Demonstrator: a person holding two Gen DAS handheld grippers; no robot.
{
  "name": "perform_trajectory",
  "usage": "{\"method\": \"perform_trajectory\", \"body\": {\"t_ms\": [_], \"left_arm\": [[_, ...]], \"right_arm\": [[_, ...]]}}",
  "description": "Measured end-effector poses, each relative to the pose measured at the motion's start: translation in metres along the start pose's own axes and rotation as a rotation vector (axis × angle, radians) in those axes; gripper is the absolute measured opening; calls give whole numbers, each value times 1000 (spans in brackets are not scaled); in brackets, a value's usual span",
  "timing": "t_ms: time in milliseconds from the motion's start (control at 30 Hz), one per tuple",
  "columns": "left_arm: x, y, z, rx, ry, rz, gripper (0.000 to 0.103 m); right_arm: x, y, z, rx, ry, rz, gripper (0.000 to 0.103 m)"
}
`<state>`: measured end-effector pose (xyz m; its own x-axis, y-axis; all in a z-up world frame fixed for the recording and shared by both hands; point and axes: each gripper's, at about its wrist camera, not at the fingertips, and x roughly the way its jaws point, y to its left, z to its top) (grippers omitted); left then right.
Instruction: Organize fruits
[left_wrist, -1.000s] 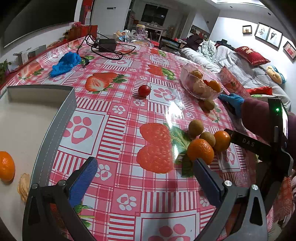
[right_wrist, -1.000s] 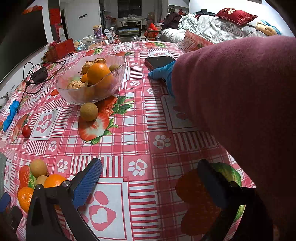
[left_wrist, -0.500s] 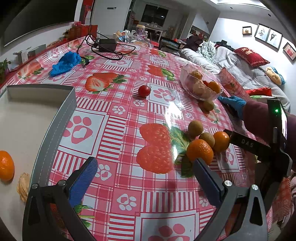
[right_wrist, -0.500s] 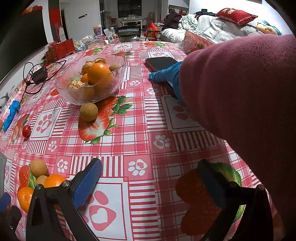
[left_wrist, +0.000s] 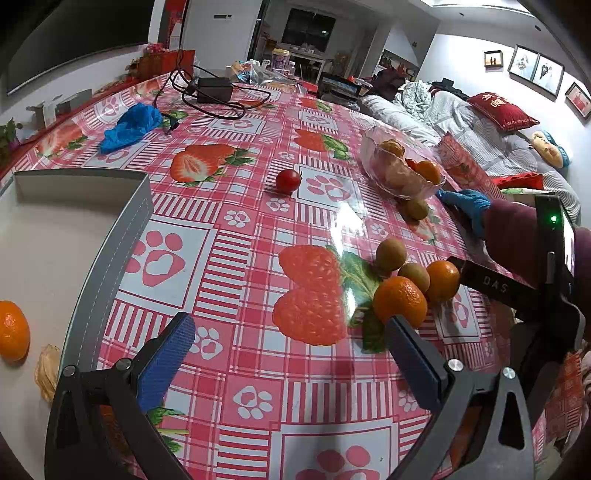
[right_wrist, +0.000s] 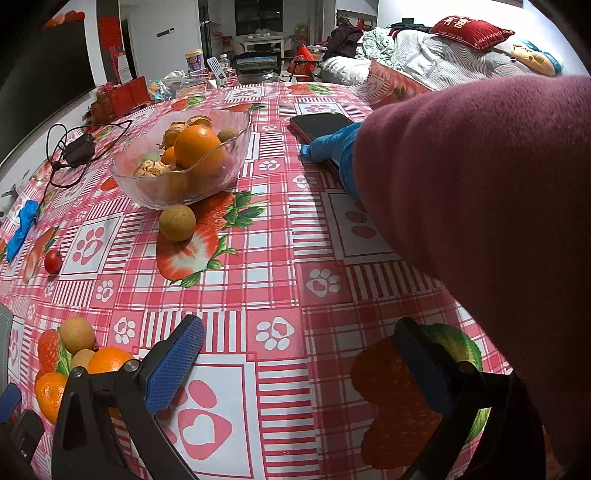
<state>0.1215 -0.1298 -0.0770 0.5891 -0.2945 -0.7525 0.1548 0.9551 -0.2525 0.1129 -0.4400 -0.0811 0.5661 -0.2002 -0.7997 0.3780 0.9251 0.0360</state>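
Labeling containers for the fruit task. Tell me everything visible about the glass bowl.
The glass bowl is clear, with a wavy, scalloped rim and thick walls. It stands upright on the red checked tablecloth, partly over a printed strawberry. Inside are a large orange, a smaller orange piece, brown round fruits and walnut-like pieces, piled to about the rim. A small brown fruit lies just in front of it; whether they touch is unclear. No hand-held gripper is near it.

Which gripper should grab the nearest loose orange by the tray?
Left, probably. The left hand-held gripper is open with the orange just beyond its right finger, and the tray beside it. The right hand-held gripper sees that orange only at its far-left edge.
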Motion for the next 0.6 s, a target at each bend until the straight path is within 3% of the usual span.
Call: {"method": "perform_trajectory", "body": {"t_ms": [600], "left_arm": [[0, 0, 0, -4, -2, -6, 102]], "right_arm": [[0, 0, 0, 0, 0, 0, 103]]}}
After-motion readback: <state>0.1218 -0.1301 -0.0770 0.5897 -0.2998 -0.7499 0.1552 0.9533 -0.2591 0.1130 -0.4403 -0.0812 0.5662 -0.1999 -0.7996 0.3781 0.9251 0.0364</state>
